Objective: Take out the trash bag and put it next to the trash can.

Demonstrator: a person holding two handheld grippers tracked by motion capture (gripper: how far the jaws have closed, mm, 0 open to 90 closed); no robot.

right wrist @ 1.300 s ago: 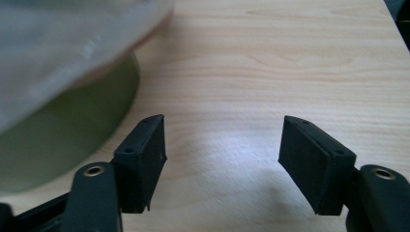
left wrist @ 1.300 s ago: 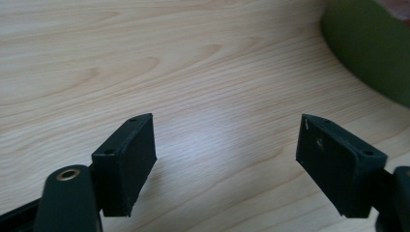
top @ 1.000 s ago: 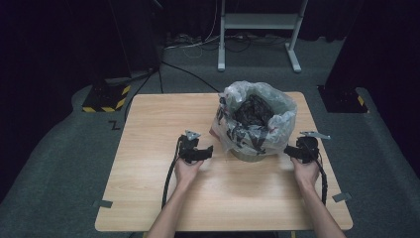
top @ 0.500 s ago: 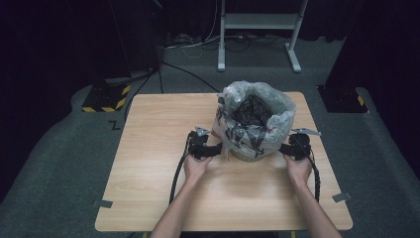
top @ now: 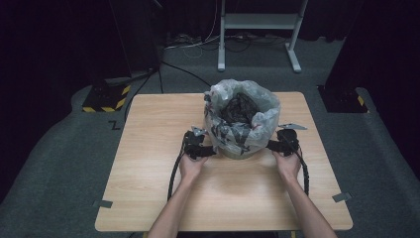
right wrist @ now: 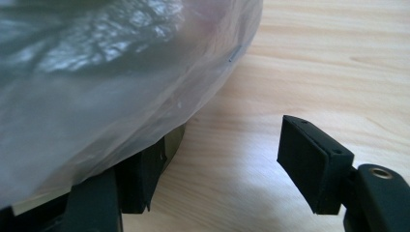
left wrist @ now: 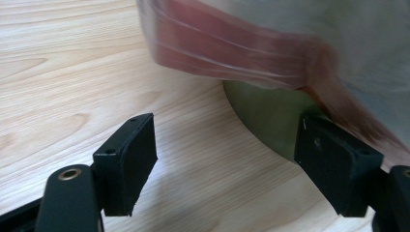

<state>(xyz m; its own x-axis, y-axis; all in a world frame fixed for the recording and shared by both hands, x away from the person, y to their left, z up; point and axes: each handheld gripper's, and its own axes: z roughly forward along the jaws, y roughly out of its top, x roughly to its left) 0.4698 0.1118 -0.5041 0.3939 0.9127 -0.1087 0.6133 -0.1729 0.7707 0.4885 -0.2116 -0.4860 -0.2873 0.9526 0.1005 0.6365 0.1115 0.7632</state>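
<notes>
Both grippers have closed in on the bin from either side since a second ago, when they sat well apart from it. Nearest the person, the left gripper [top: 212,150] now sits at the foot of the bin [top: 241,148], jaws wide apart and holding nothing, one pad against the bin's green wall under the hanging plastic bag [top: 257,121]. Across from it, the right gripper [top: 270,145] is likewise spread wide and empty, one jaw tucked beneath the bag's overhang. Beyond them, the bag-lined bin stands upright on the wooden table [top: 148,129], toward its far edge.
</notes>
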